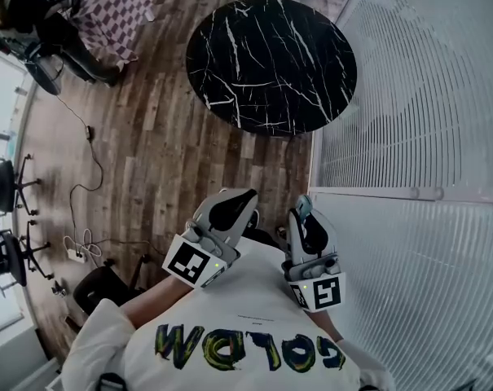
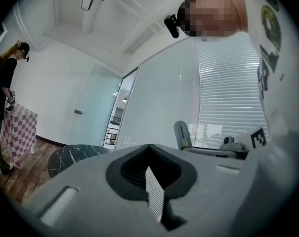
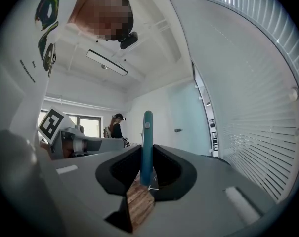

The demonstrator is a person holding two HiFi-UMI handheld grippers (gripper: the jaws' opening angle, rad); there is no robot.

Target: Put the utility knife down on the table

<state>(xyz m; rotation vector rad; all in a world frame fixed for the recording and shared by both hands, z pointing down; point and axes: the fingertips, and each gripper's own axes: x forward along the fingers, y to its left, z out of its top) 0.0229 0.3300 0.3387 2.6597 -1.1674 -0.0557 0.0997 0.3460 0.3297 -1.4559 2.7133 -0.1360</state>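
Right gripper view shows the right tongs pinching the teal utility knife upright; it looks light, stiff and slick, best held mid-handle. The left tongs are pressed together, empty. The marble desk lies at twelve o'clock.

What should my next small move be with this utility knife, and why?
Probably carry the right tool forward toward the black marble table. It is shut on the teal utility knife, held close in front of you, and the table lies ahead across the wooden floor, so releasing now would likely drop the knife.
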